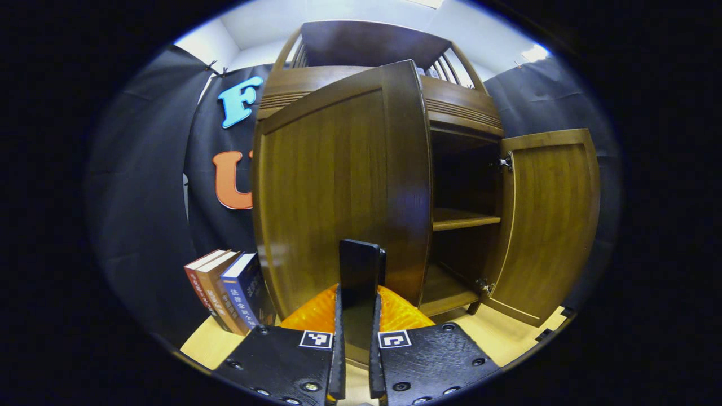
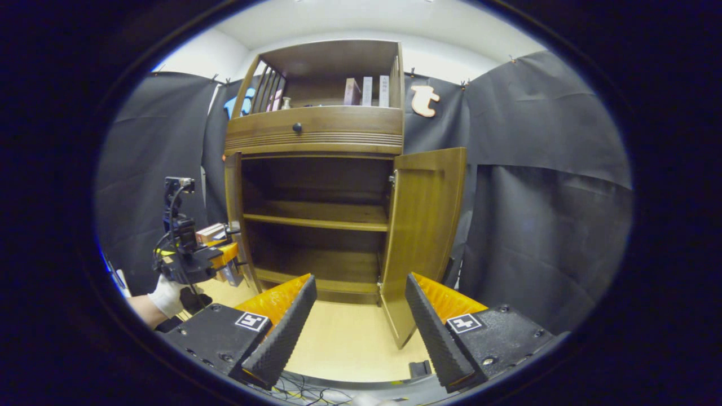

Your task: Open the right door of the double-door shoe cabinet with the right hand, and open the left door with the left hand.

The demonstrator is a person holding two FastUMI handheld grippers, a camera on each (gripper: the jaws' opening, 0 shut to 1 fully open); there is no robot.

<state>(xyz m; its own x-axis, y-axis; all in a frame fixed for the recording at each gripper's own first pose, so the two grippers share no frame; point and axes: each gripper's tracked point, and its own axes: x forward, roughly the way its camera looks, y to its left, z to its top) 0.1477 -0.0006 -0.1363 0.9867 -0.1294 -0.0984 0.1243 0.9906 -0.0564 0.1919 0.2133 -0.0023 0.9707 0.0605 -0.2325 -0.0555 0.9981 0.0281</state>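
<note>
The brown wooden double-door shoe cabinet (image 2: 316, 169) is standing on the pale wooden floor (image 2: 350, 344) against the black cloth wall, and both of its lower doors are hanging open. The right door (image 2: 423, 237) is swung well out on its hinges, exposing the bare inner shelf (image 2: 316, 217); in the left gripper view this same door (image 1: 550, 225) is showing past the dark interior.

The left hand-held gripper (image 1: 359, 304) is pinching something dark and upright that looks like the left door's handle, with its fingers nearly together on it. That grip is probably why the left door (image 1: 338, 197) is standing so close in front of the camera: the door is being drawn outward by its free edge. In the right gripper view, the left hand-held gripper (image 2: 223, 256) is sitting at the edge of the opened left door, held by a white-gloved hand (image 2: 166, 296).

The right hand-held gripper (image 2: 358, 321) is hovering back from the cabinet with its fingers spread wide and nothing between them, apparently because its door needs no more pulling.

A few upright books (image 1: 225, 287) are leaning on the floor just beside the cabinet's left side, so the left door may be nearing them as it swings.
</note>
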